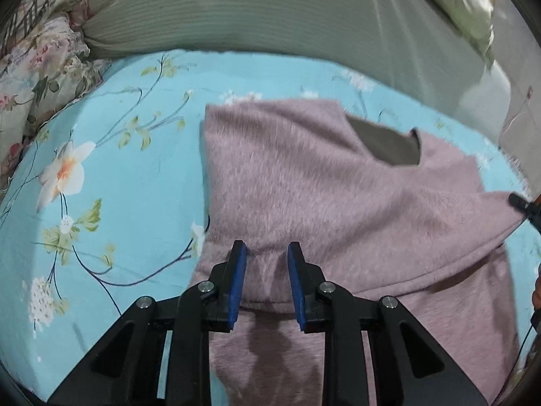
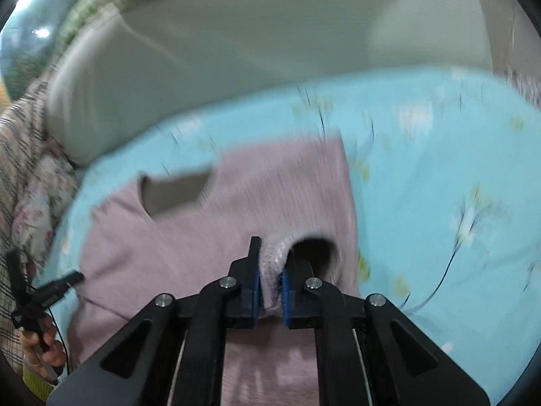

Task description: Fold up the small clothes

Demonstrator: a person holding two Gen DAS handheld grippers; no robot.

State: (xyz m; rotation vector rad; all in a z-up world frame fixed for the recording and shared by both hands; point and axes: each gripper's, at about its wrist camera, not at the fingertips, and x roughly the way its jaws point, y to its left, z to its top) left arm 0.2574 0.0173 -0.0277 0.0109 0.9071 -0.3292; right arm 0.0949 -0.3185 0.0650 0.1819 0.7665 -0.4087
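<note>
From the left wrist camera, a fuzzy mauve sweater (image 1: 321,182) lies spread on a light-blue floral bedsheet (image 1: 135,169), filling the centre and the 4 o'clock part of the view. Its nap is soft and brushed; a dark grey lining shows through the neck opening (image 1: 389,145) toward 1 o'clock. The left gripper (image 1: 266,253) stands with its blue-padded jaws parted, a raised ridge of the knit between them, though whether the pads touch it I cannot tell. A ribbed grey-green cushion (image 1: 270,13) runs across 12 o'clock, and a flowered, ruffled pillow (image 1: 44,77) sits at 10 o'clock. At 3 o'clock the tip of the other tool pokes in at the sweater's edge.

The right wrist camera, smeared with motion, shows what the first does not: the right gripper (image 2: 270,264) pinched nearly closed on a bunched cuff of the sweater (image 2: 209,237), beside a dark round sleeve opening (image 2: 314,248) just toward 1 o'clock. The person's left hand (image 2: 47,348) appears at 8 o'clock, gripping its black tool. The bedsheet (image 2: 439,169) stretches away to 3 o'clock.
</note>
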